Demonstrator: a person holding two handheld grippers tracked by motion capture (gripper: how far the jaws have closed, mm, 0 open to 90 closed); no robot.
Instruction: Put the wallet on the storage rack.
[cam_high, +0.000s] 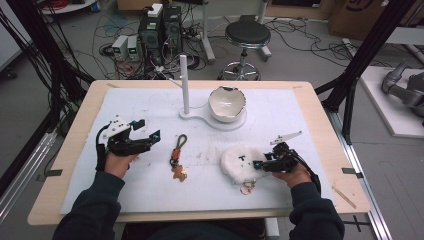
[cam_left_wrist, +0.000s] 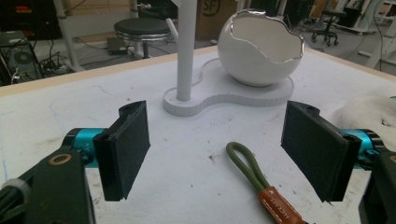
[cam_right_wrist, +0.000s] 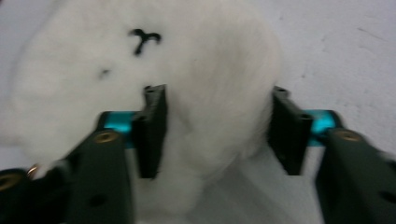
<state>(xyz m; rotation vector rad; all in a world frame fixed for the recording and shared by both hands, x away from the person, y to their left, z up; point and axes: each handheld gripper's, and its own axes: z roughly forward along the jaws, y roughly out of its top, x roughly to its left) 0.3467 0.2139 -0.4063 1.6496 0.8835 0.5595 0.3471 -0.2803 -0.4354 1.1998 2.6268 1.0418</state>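
Observation:
A white fluffy plush (cam_high: 236, 161) with a small black stitched mark lies on the mat at the front right; a metal ring (cam_high: 246, 189) shows at its near edge. My right gripper (cam_high: 261, 161) is at its right side. In the right gripper view the gripper (cam_right_wrist: 217, 121) is open and the jaws stand wide apart around a lobe of the plush (cam_right_wrist: 154, 60). A keychain (cam_high: 177, 157) with an olive loop (cam_left_wrist: 243, 163), an orange tag and a brown charm lies mid-mat. My left gripper (cam_high: 149, 129) hovers left of it, open and holding nothing (cam_left_wrist: 215, 140).
A white stand (cam_high: 185, 85) with an upright pole (cam_left_wrist: 186, 46) and a cracked-egg bowl (cam_left_wrist: 259, 51) on its base sits at the back middle of the white mat (cam_high: 150, 100). The wooden table edge (cam_high: 320, 115) frames the mat. A stool and cables are on the floor beyond.

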